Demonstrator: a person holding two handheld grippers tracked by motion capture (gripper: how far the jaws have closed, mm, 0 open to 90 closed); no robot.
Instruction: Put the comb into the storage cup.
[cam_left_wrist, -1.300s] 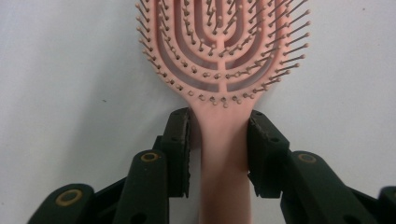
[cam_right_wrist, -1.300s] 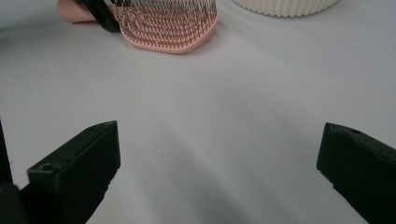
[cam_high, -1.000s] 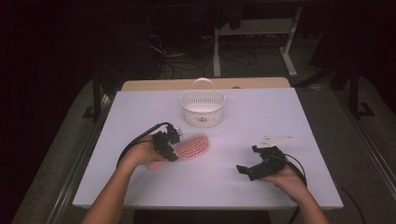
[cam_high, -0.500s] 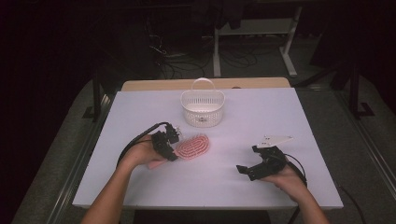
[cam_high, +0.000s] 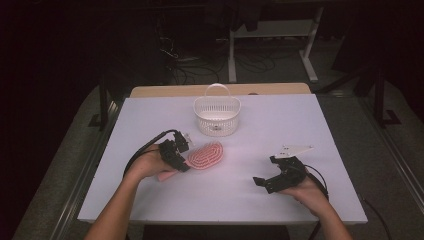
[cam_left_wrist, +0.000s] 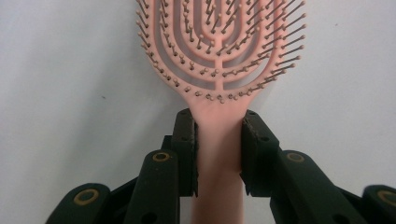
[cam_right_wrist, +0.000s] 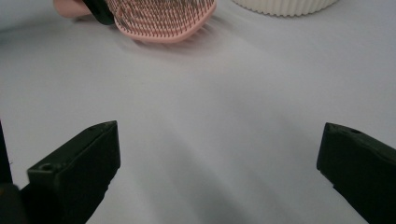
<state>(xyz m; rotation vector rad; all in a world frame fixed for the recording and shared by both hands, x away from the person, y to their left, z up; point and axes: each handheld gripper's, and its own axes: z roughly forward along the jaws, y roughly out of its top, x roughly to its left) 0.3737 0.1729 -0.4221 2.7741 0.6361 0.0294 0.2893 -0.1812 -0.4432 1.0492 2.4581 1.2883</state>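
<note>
A white-topped rectangular bench (cam_high: 280, 125) carries a white slotted plastic basket (cam_high: 217, 117) at the far middle; the pink plastic bristle hairbrush (cam_high: 205, 156) lies nearer, its handle clamped by the left hand-held gripper (cam_left_wrist: 218, 154); the right hand-held gripper (cam_right_wrist: 219, 172) stands wide apart, empty

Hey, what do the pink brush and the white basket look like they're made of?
Brush: most likely moulded plastic, matte pink. Its head is cut into open curved ribs, and the thin bristles end in small ball tips; the handle is smooth where the left gripper clamps it.

Basket: probably plastic too, off-white with a slight sheen. Its wall is ribbed with slots, and an arched handle of the same white rises from the rim.
</note>
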